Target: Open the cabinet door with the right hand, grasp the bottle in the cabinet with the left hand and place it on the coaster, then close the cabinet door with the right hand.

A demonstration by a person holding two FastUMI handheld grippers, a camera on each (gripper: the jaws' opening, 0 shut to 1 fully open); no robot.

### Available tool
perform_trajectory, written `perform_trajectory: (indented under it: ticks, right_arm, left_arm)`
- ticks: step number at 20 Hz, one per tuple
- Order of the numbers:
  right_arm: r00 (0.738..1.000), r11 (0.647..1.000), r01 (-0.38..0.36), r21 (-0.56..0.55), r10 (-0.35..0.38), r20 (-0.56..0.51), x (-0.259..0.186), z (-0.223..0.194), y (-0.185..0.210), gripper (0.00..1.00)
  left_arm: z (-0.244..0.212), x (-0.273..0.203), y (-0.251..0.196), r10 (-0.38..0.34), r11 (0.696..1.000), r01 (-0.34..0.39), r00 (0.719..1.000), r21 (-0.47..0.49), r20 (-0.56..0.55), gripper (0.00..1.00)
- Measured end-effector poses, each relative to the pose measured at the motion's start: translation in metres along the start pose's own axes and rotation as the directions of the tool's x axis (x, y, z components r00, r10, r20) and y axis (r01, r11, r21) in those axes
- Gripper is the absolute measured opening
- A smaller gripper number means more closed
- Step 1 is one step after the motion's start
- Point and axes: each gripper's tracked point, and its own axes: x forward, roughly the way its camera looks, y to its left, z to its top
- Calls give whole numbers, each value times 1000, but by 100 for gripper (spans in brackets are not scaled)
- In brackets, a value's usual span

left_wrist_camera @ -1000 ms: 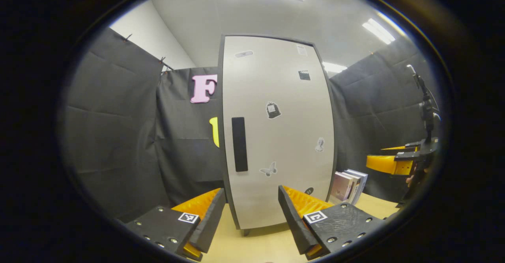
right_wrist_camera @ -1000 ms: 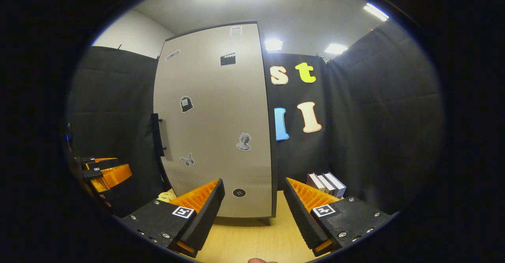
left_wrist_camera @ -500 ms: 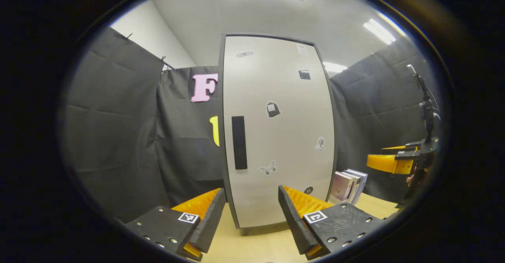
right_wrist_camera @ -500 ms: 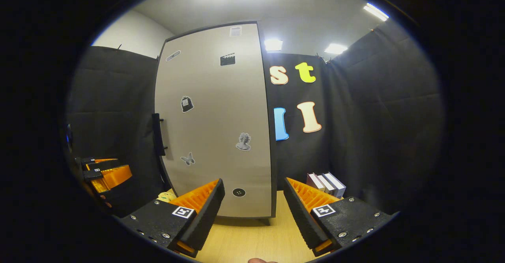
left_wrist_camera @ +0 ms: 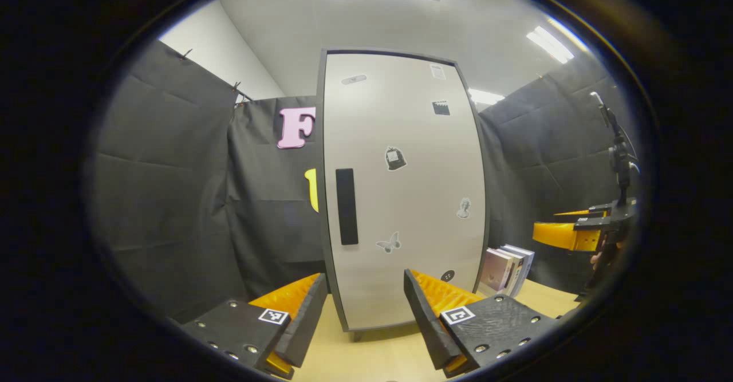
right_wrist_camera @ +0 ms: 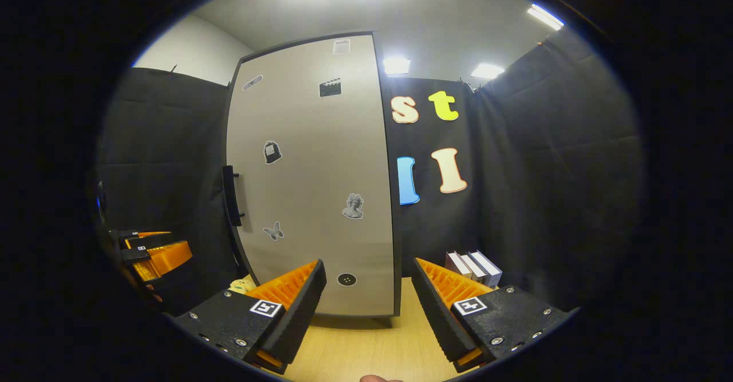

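In the left gripper view, the left gripper (left_wrist_camera: pixel 365 307) hangs low over the wooden table (left_wrist_camera: pixel 366 359) with its fingers spread wide and nothing between them. Straight ahead stands the cabinet (left_wrist_camera: pixel 401 193), its pale door (left_wrist_camera: pixel 412 141) closed, with a dark upright handle (left_wrist_camera: pixel 346 207) near the door's left edge. Small stickers dot the door, among them a butterfly (left_wrist_camera: pixel 389 243) low down and a clapperboard (left_wrist_camera: pixel 441 107) near the top. The bottle is hidden from me behind that closed door. To the right of the cabinet's foot a few books (left_wrist_camera: pixel 507 270) stand upright on the table, just beside the cabinet. Farther right, near the edge of the view, the right gripper (left_wrist_camera: pixel 567 234) floats above the table, well apart from the cabinet. In the right gripper view, the right gripper (right_wrist_camera: pixel 369 307) also sits low over the table (right_wrist_camera: pixel 366 353), fingers spread apart and holding nothing. The cabinet (right_wrist_camera: pixel 315 181) rises in front and a little left, door (right_wrist_camera: pixel 320 141) shut, and the handle (right_wrist_camera: pixel 231 195) sticks out at the door's left edge, seen side-on. The books (right_wrist_camera: pixel 474 266) stand to the right of the cabinet, behind the right finger. At the far left the left gripper (right_wrist_camera: pixel 152 253) shows, level with the cabinet's lower part. A small pale-yellow thing (right_wrist_camera: pixel 240 285) lies on the table by the cabinet's left foot, partly hidden by the left finger; I cannot tell whether it is the coaster.
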Motion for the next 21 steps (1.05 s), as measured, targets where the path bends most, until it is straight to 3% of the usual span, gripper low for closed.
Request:
perform_trajectory:
  ticks: [21]
  right_arm:
    - [1000,1000,-23,7,23,2,4,1,5,93]
  left_arm:
    - [-1,1,1,14,1000,-14,1000,11,0,81]
